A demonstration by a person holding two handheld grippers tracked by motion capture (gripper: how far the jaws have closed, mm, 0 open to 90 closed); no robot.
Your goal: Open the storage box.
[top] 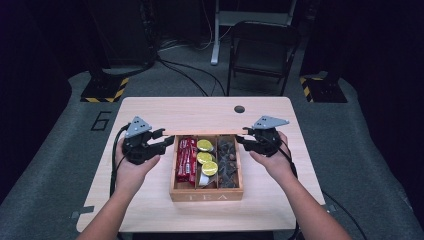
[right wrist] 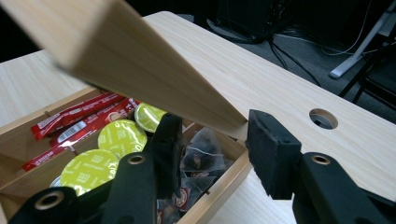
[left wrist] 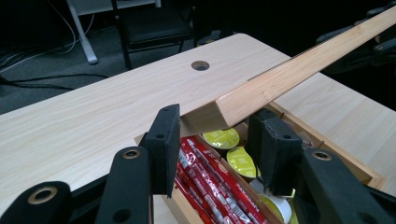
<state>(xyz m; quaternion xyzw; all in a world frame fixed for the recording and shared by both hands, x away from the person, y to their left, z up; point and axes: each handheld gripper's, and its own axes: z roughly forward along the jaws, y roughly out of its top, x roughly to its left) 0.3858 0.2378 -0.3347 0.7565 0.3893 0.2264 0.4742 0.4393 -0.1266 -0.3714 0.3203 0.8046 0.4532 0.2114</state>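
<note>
Lifting of the lid on the tea box looks part done: it stands raised over the back edge, compartments exposed, with folding it fully open or shutting it judged outstanding. Left gripper at 9 o'clock and right gripper at 3 o'clock each have jaws bracketing a lid end; whether clenched or slack, I cannot tell.
</note>
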